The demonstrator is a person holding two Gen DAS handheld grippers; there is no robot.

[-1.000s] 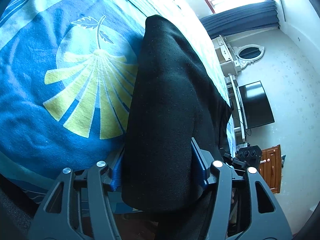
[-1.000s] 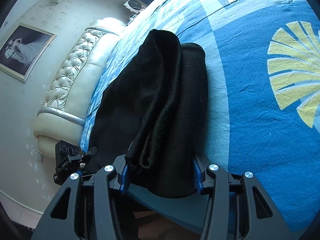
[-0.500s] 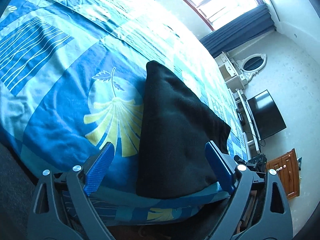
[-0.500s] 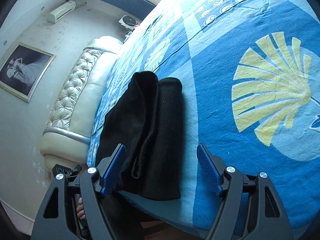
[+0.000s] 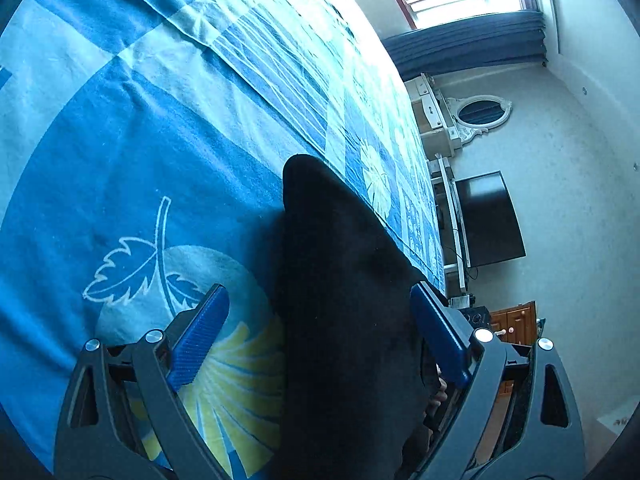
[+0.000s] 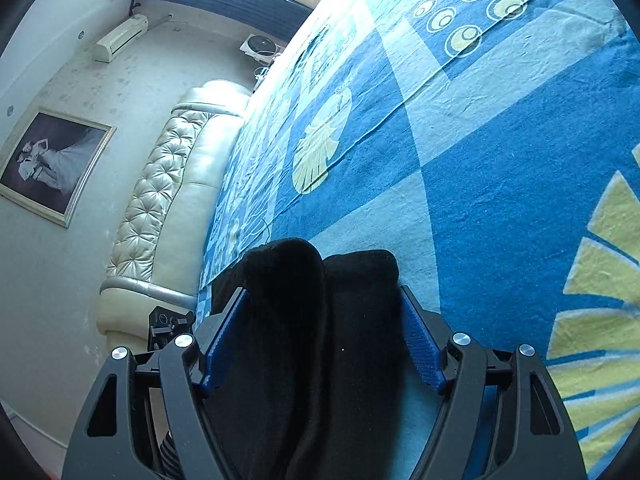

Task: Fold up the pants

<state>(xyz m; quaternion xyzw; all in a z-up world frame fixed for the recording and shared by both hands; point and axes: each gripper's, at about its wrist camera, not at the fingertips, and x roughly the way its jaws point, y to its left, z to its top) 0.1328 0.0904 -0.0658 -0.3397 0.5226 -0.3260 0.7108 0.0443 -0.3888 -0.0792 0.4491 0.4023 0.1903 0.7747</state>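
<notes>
Nearest to you, your left gripper (image 5: 316,320) has its two blue ribbed pads spread wide; the folded black fleece pants (image 5: 344,320) lie between them, with a clear gap on the left side and the right pad (image 5: 436,336) just beside the cloth, so nothing is clamped. Your right gripper (image 6: 324,332) is also spread, its blue pads standing just beside either flank of the same black pants (image 6: 320,320), here showing two thick rolled folds side by side; whether the pads brush the cloth cannot be told. The pants rest at the near edge of a bed covered by a blue and pale-turquoise bedspread printed with yellow fan-shaped leaves (image 5: 160,128), which stretches away in front of you. Farther off on the left side of the right view stands a cream tufted leather headboard (image 6: 168,200) and a framed photograph (image 6: 52,160) on the wall. Far on the right of the left view are a black flat television (image 5: 488,220), an oval white-framed mirror (image 5: 480,112) and a bright window with dark blue curtains (image 5: 464,48).
</notes>
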